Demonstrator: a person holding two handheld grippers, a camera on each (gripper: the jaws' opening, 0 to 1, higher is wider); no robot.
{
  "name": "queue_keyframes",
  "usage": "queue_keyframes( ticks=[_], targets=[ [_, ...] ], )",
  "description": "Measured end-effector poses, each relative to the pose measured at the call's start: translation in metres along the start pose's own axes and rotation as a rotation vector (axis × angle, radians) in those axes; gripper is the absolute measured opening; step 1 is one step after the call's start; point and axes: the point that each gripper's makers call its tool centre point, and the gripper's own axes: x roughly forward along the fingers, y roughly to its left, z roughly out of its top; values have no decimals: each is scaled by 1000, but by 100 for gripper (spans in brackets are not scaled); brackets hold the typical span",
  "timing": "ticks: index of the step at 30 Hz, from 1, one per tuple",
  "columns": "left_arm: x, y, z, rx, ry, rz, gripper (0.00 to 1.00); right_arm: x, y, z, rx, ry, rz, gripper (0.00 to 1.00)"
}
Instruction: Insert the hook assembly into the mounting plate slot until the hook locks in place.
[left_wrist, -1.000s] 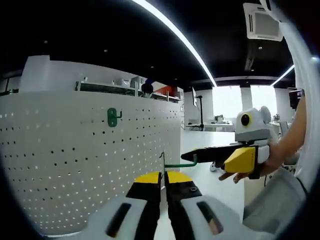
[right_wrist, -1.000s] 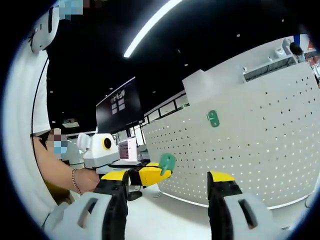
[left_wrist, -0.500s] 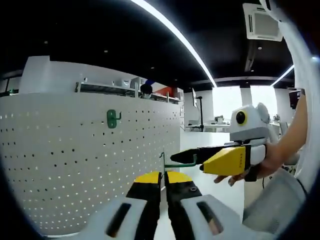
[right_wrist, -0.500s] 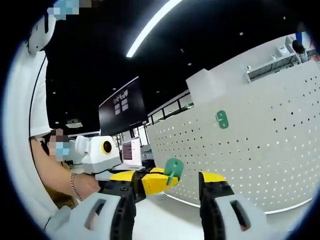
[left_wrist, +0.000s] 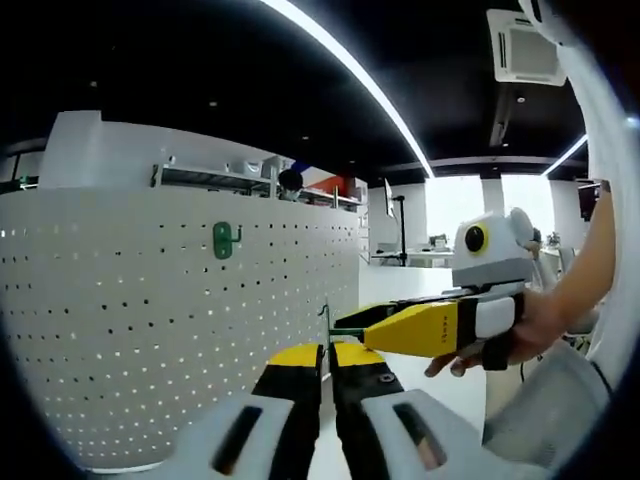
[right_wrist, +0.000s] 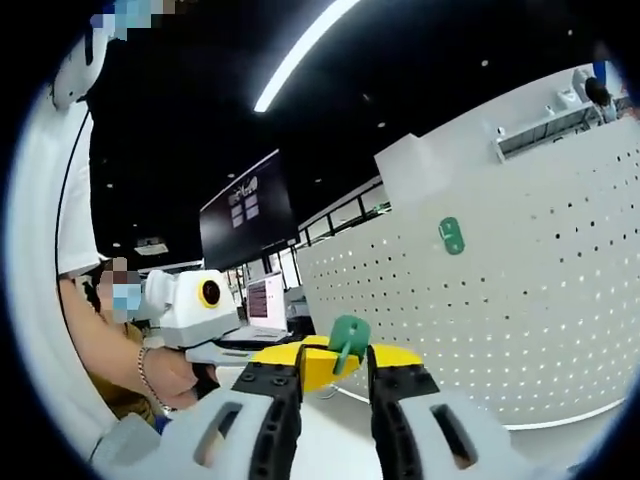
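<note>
Writing: a dark wall screen (right_wrist: 245, 205) has small white marks on it, too small to read.
Left gripper (left_wrist: 326, 360): its yellow-tipped jaws are pressed almost together on the thin green hook (left_wrist: 350, 328). The hook's wire sticks up and out from the tips.
Right gripper (right_wrist: 333, 362): its jaws are nearly closed around the hook's green plate, which stands between the yellow tips. I cannot tell if they pinch it tight. In the left gripper view this gripper comes in from the right, and its yellow jaw lies right along the hook wire.
Hand (left_wrist: 520, 335): a person's hand wraps around the right gripper's handle.
Where the hook is: in the air, held in front of the white pegboard (left_wrist: 150, 320), not touching it.
Pegboard: a big curved white wall full of little holes.
Second hook (left_wrist: 224, 238): another green one already hangs up high on the pegboard.
Shelf (left_wrist: 250, 176): a long shelf sits on top of the pegboard with small things on it, too tiny to name.
Ceiling: dark, with a long bright light strip (left_wrist: 350, 75).
</note>
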Motion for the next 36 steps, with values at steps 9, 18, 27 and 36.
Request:
queue_keyframes(
  ticks=[9, 18, 27, 36],
  targets=[
    [-2, 0, 0, -4, 2, 8, 2, 6, -1, 0, 21, 5, -11, 11],
    [-4, 2, -1, -9, -1, 18, 2, 8, -2, -1, 23, -1, -44, 6],
    [-5, 1, -7, -12, 30, 31, 2, 9, -7, -9, 40, 54, -91, 2],
    [-6, 3, -6, -14, 20, 39, 2, 11, -4, -7, 28, 51, -83, 2]
  ],
)
